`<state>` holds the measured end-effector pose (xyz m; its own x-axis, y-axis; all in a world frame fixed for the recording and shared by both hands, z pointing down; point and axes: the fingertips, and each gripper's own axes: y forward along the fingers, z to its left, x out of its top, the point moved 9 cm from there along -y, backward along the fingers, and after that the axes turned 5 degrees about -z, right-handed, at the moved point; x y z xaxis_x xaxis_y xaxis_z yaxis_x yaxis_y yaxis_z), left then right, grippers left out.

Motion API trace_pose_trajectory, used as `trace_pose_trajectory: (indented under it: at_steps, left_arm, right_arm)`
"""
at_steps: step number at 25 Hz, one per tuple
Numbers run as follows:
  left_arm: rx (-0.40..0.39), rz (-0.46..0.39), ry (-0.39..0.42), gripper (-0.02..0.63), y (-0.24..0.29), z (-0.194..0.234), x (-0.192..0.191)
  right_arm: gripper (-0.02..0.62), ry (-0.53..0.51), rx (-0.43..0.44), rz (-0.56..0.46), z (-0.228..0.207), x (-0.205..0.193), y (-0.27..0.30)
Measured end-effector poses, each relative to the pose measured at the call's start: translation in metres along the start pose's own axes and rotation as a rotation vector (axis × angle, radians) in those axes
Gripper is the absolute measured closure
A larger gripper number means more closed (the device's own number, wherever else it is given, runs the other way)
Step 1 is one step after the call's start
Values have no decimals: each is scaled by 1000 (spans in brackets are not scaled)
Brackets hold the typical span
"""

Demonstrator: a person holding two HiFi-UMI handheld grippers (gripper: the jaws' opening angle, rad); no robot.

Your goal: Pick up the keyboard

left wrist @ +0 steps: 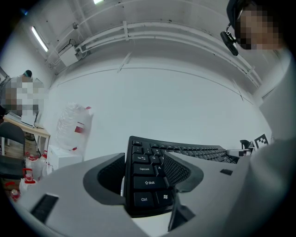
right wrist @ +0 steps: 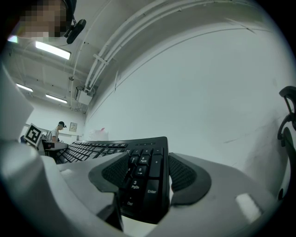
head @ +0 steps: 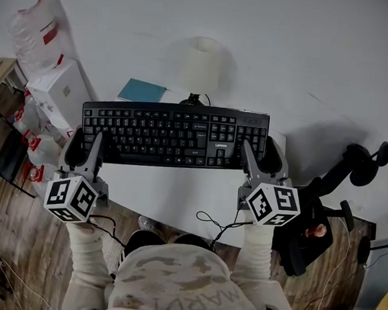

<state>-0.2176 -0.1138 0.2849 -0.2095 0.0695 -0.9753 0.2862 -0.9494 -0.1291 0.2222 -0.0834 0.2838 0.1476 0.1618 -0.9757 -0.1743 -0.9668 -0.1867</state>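
The keyboard (head: 174, 134) lies on the white table (head: 177, 196), long axis left to right. The left gripper (head: 86, 144), jaws spread wide, straddles its left end. The right gripper (head: 259, 151) straddles its right end likewise. Neither appears to clamp it.

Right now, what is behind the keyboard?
Behind the keyboard, on the table, are a white roll and a teal booklet. A black cable shows at its back edge. Where that cable joins is covered, as is the tabletop under the keyboard.
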Motion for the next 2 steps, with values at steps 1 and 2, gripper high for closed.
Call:
trace_pose_trajectory:
  at_steps: [1, 2]
  left_arm:
    - [0, 1, 0, 350, 0, 0, 0]
    - [1, 2, 1, 348, 0, 0, 0]
  right_arm:
    - [308, 0, 0, -1, 0, 0, 0]
    - [308, 0, 0, -2, 0, 0, 0]
